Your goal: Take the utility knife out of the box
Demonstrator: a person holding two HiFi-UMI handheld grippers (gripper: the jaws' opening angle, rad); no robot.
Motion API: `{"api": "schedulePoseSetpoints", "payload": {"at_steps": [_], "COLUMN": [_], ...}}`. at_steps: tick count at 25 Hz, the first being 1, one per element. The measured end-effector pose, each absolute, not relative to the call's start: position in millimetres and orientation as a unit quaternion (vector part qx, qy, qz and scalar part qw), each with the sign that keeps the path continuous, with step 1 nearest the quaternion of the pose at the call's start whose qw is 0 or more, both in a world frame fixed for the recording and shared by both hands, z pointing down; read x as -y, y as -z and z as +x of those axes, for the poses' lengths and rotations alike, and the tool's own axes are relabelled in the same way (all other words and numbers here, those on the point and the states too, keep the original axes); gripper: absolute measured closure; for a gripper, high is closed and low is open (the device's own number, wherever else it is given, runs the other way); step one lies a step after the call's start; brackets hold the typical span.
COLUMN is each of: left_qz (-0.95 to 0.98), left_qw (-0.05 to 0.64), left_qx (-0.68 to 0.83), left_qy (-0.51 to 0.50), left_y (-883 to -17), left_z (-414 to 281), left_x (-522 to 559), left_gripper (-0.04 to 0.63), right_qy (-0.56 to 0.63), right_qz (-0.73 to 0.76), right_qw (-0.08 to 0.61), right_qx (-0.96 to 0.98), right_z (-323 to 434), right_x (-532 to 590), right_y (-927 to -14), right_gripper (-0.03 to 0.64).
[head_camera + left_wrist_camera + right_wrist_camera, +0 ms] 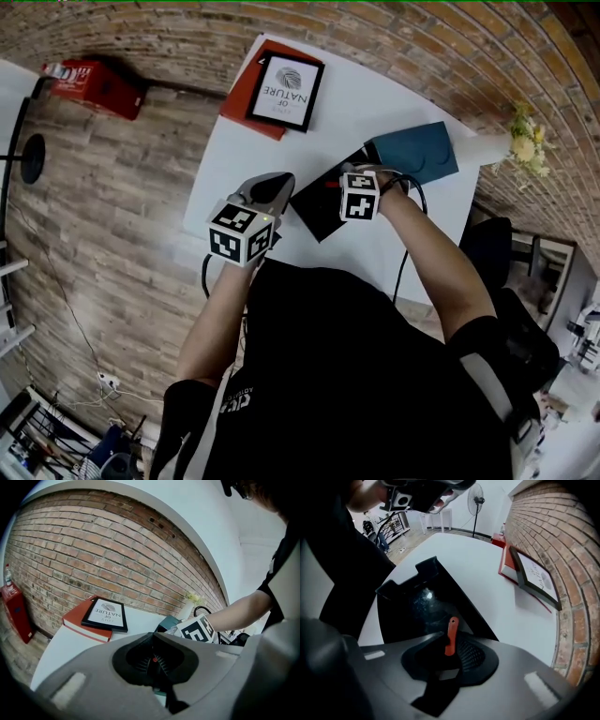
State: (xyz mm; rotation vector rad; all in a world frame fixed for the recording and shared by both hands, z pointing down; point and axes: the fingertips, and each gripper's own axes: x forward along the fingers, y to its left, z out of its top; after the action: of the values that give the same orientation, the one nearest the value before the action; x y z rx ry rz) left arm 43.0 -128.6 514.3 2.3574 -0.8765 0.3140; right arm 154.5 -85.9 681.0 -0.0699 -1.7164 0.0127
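An open black box (319,208) lies on the white table (375,103). My right gripper (359,187) hangs straight down over it, its marker cube hiding the fingertips in the head view. In the right gripper view, an orange part of the utility knife (451,632) stands between the parted jaws of the right gripper (452,652), against the dark inside of the box (417,606). The rest of the knife is too dark to make out. My left gripper (275,181) hovers just left of the box, shut and empty; in the left gripper view (154,660) its jaws meet.
The teal lid (417,150) lies just behind the box. At the table's far left corner a framed print (286,91) rests on a red book (246,98). A vase of flowers (525,141) stands at the far right. A black cable (408,253) trails off the near edge.
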Motion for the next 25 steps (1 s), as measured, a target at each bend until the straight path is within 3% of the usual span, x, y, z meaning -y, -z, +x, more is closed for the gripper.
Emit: {"api": "schedulePoseSetpoints", "payload": {"at_steps": [6, 19, 21, 25], "left_qz": [0.881, 0.883, 0.885, 0.887], "left_qw": [0.306, 0.311, 0.310, 0.310], "left_qx": [0.342, 0.332, 0.327, 0.319], "left_qy": [-0.111, -0.113, -0.116, -0.124], "left_y": [-515.9, -521.7, -522.1, -524.7], "left_z": [29.4, 30.3, 35.4, 44.2], "left_x": [127.8, 129.5, 130.2, 130.1], "left_gripper": [0.589, 0.589, 0.589, 0.589], "right_qy": [-0.045, -0.008, -0.012, -0.013], "right_qz": [-0.045, -0.008, 0.002, 0.012], "right_qw": [0.629, 0.596, 0.584, 0.582], "right_qx": [0.775, 0.803, 0.811, 0.813], "right_z": [139.4, 132.9, 130.9, 135.1], "right_x": [84.1, 73.2, 71.6, 71.4], "right_y": [-677.1, -666.7, -660.1, -657.0], "right_gripper": [0.543, 0.570, 0.606, 0.609]}}
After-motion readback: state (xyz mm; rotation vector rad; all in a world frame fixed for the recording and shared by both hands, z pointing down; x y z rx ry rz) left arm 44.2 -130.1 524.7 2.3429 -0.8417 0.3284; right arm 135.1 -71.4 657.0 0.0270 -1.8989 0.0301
